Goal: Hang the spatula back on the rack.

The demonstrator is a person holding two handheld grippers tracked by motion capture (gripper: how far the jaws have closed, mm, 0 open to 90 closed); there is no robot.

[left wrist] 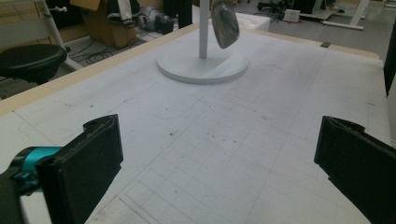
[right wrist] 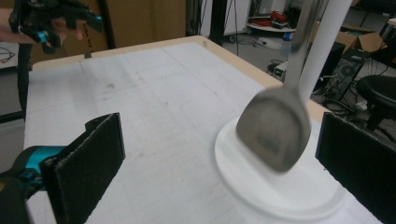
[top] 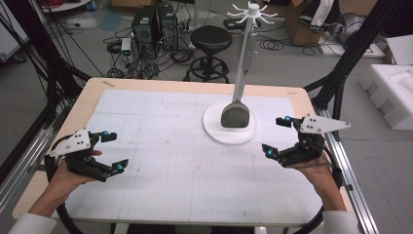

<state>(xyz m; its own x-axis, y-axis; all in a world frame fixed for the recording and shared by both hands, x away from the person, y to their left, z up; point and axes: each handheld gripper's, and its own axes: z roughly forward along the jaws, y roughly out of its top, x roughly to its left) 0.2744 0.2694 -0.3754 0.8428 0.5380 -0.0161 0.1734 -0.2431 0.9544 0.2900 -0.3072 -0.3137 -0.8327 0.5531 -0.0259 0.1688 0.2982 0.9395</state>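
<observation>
A white stand with a round base (top: 214, 130) and a ring of hooks at its top (top: 253, 9) rises from the right half of the table. A metal spatula (top: 235, 116) hangs from it, blade down just above the base. My left gripper (top: 116, 151) is held open low over the table's left side, nothing between its jaws; its own view shows the spatula (left wrist: 224, 23) and base (left wrist: 201, 70) far ahead. My right gripper (top: 274, 136) stands open just right of the base. In its view the spatula blade (right wrist: 275, 130) hangs close ahead between the wide jaws, untouched.
A white gridded mat (top: 170, 161) covers the wooden table. Behind the table stand a black stool (top: 210, 41) and computer towers (top: 155, 24) among floor cables. White foam blocks (top: 389, 92) lie off to the right. The other hand's gripper (right wrist: 56, 21) is far across the table.
</observation>
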